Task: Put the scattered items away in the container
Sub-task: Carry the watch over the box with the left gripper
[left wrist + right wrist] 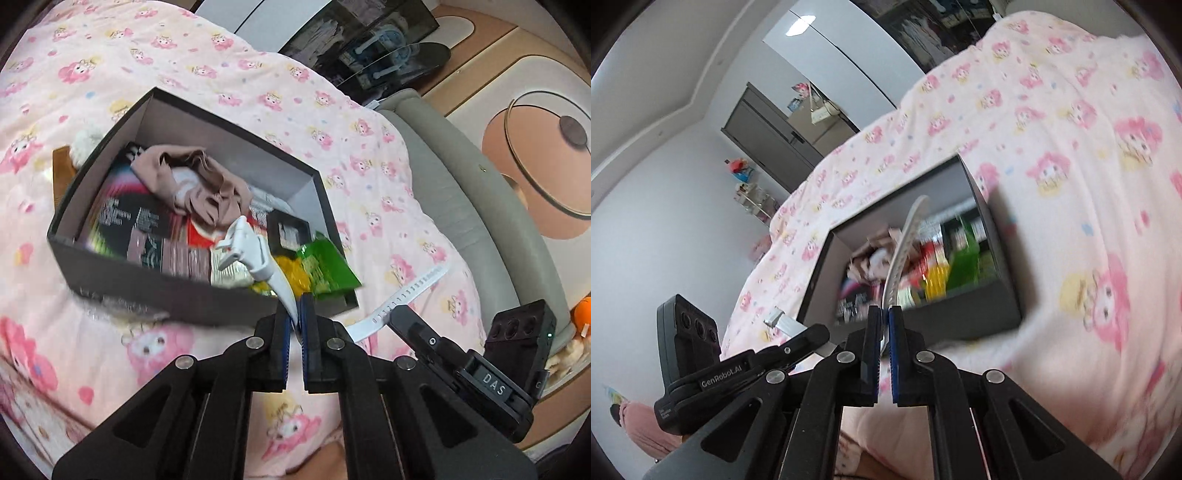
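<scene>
A dark open box [122, 269] sits on the pink cartoon-print bedspread, holding beige cloth [195, 184], printed packets and a green-yellow snack bag [321, 266]. My left gripper [298, 299] is shut on the buckle half of a white strap [255, 251], held over the box's near corner. My right gripper [885, 314] is shut on the holed half of the white strap [905, 243], which rises in front of the box [1004, 266]. That holed strap also shows in the left wrist view [406, 291], with the right gripper's finger [410, 328] on it.
The bedspread [221, 74] covers the bed around the box. A grey padded bed edge [461, 192] runs at the right, with a round glass table [546, 147] beyond it. A brown object and white fluff [70, 162] lie left of the box. Grey doors [768, 133] stand far off.
</scene>
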A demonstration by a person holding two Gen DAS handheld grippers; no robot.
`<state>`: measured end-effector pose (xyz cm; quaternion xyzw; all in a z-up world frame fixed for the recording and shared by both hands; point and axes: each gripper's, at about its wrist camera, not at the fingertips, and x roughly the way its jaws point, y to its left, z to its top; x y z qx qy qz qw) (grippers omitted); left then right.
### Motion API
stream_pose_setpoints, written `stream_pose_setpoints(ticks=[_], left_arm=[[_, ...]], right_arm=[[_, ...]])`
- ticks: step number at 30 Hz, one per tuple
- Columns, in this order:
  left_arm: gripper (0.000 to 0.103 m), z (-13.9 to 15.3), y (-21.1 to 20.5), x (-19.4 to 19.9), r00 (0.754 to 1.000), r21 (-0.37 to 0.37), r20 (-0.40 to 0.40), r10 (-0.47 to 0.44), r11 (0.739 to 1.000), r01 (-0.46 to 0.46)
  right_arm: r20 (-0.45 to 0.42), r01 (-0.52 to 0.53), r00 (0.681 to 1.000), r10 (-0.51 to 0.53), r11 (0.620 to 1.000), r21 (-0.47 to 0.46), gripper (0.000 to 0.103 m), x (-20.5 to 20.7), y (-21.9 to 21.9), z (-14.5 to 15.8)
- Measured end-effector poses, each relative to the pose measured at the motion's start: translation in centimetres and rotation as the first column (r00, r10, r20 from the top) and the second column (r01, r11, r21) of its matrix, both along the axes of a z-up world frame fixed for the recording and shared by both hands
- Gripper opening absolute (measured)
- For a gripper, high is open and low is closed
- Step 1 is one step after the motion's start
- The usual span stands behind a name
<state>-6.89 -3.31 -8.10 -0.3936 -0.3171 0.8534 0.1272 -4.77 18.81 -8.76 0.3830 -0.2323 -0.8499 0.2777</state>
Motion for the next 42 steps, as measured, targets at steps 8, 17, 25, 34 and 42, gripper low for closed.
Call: stream_pose_setpoints(ticks=[8,17,25,34,42], left_arm=[[0.002,-0.2,-1.4,-1.6,1.000,-0.021,-0.010,0.011,1.000,-0.011],[0.002,-0.3,-5.6,-6.3,0.993,-0.101,0.013,0.118,0.988,-0.116],[0.002,-4.6,-6.7,-9.8,0.965,-0.186,0.222,0.137,0.978,-0.096],[0.025,-4.9,-8.1,-8.9,0.954,-0.216,0.241,0.176,0.968,-0.124],[0.024,-1.5,-9.7,-5.8,0.956,-0.266,0.088,0.281,0.931,-0.250]], right_arm=[[0.041,-0.018,0.999,0.018,1.000,0.006,0.003,-3.2,-1.5,-0.9],[0.016,-0.128,0.992,0.127,0.976,0.174,0.003,-10.2,-8.6,-0.5],[0.154,-0.166,0.981,0.120,0.929,0.330,0.003,-13.6,-11.6,-4.1],[0.013,-0.018,1.000,0.014,0.919,0.393,0.016,-12.3,-7.8,-2.1],[-0.041,-0.059,0.996,0.076,0.944,0.324,0.020,-11.2,-6.1,1.3]])
